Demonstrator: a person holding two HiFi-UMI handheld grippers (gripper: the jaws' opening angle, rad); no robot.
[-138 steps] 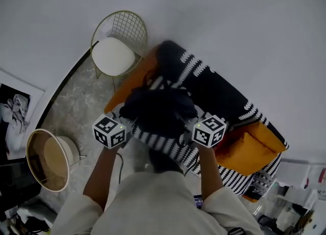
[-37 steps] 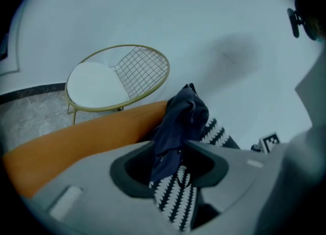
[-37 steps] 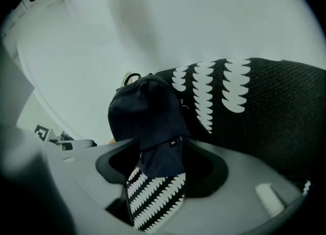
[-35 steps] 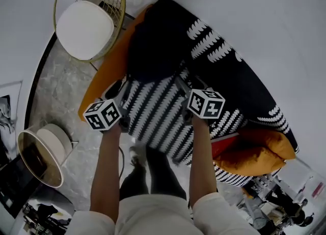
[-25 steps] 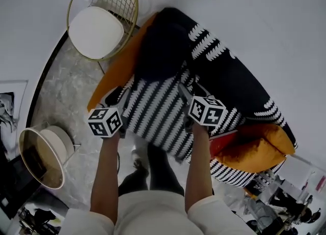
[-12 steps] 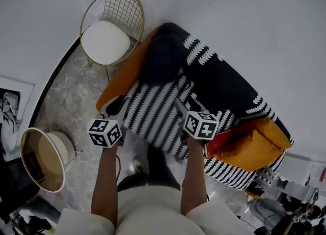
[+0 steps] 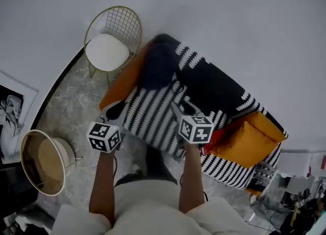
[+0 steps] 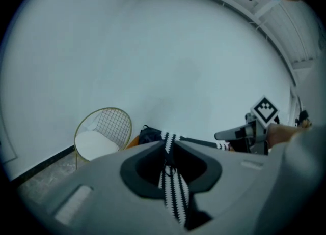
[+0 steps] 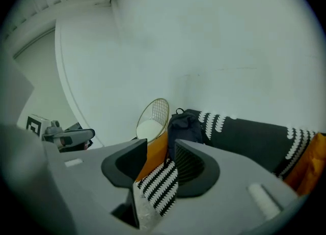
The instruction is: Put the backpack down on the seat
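Observation:
The dark backpack (image 7: 157,62) rests on the left end of the sofa seat (image 7: 153,119), leaning on the backrest, with neither gripper touching it. It also shows in the left gripper view as backpack (image 8: 148,135) and in the right gripper view as backpack (image 9: 184,124). My left gripper (image 7: 115,110) hangs off the seat's front left corner, its jaws closing to a thin slit with nothing between them. Over the seat's front edge, my right gripper (image 7: 186,108) has its jaws apart and closing, also on nothing. Only the striped throw shows through both gaps.
A gold wire chair (image 7: 112,46) with a white cushion stands left of the sofa. A round side table (image 7: 43,160) is at the lower left on the stone floor. Orange cushions (image 7: 244,142) fill the sofa's right end. White wall lies behind.
Both grippers have drawn back from the sofa toward the person, and their jaws have narrowed. The backpack, carried between them earlier, stays on the seat.

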